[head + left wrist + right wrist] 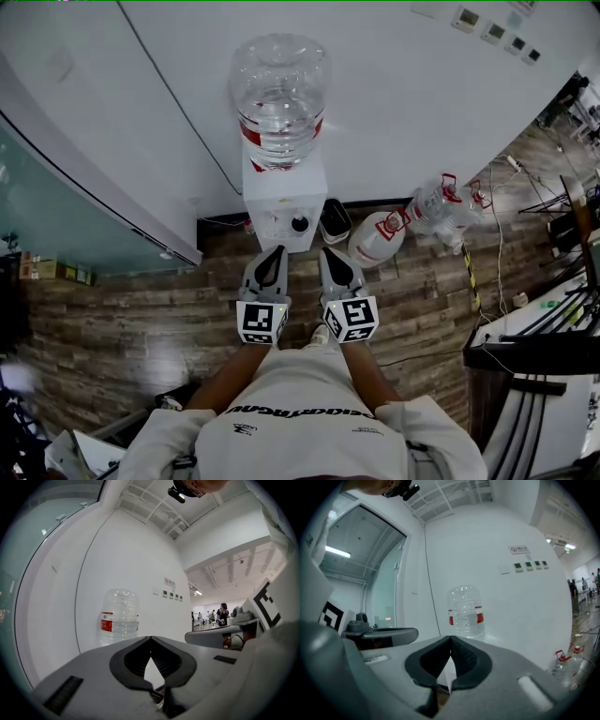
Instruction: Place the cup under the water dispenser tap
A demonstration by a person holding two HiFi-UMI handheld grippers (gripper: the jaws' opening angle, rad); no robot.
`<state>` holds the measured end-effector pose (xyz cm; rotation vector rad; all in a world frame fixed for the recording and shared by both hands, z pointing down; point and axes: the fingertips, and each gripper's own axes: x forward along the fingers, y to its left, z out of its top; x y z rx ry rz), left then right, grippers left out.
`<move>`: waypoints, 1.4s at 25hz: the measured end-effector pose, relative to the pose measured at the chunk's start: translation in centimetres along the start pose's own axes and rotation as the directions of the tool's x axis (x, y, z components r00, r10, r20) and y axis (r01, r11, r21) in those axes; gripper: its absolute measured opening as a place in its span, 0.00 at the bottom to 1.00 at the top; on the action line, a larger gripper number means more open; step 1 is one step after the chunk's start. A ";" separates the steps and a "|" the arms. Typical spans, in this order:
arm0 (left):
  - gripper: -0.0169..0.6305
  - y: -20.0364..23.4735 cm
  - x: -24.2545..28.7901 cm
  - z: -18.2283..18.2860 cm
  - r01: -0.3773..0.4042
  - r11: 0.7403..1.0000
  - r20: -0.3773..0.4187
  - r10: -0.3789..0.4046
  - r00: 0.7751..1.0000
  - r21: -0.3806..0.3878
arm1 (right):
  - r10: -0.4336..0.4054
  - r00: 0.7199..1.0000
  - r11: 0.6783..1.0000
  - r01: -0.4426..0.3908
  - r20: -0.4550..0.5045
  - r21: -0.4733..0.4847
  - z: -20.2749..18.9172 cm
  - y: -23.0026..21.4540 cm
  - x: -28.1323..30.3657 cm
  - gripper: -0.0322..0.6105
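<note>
A wood-plank floor [141, 328] runs up to a curved white wall [422, 103], with a glass partition [47, 206] at the left. One water dispenser [284, 214] stands on the floor against the wall, with one water bottle [279, 94] upturned on top. A black bin [335, 220] sits just right of it, and at least two spare jugs [377, 239] lie farther right. The left gripper [277, 253] and right gripper [330, 253] are side by side near the dispenser's front, pointing at it. Each gripper view shows its jaws clenched tip to tip, grasping nothing. The cup appears in no view, so I cannot tell where it is. Only the head view shows the bin. Only the gripper views show ceiling beams [454, 494] and one wall sign [519, 549] above four small wall panels [532, 565]. People [222, 613] in a far hall show only in the left gripper view.
</note>
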<state>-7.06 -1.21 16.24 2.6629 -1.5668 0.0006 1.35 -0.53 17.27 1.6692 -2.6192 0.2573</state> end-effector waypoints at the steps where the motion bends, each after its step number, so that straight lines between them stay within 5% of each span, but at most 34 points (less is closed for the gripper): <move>1: 0.02 -0.3 -0.3 -0.1 0.002 1.000 -0.002 -0.002 1.000 0.010 | -0.004 1.000 1.000 0.004 0.003 0.000 0.1 0.0 -0.3 0.04; 13: 0.02 -1.1 -1.7 1.2 0.031 0.999 0.031 -0.030 0.999 -0.026 | -0.007 1.000 1.000 0.007 0.019 -0.022 1.4 0.6 -1.8 0.04; 22: 0.02 -2.8 -1.6 1.2 0.101 0.995 0.034 -0.101 0.994 0.003 | -0.020 1.000 1.000 0.020 0.021 -0.008 0.8 0.0 -2.4 0.04; 35: 0.02 -2.6 -1.4 0.6 0.097 0.995 0.032 -0.098 0.995 0.021 | -0.005 1.000 1.000 0.005 0.011 -0.026 0.1 0.5 -1.6 0.04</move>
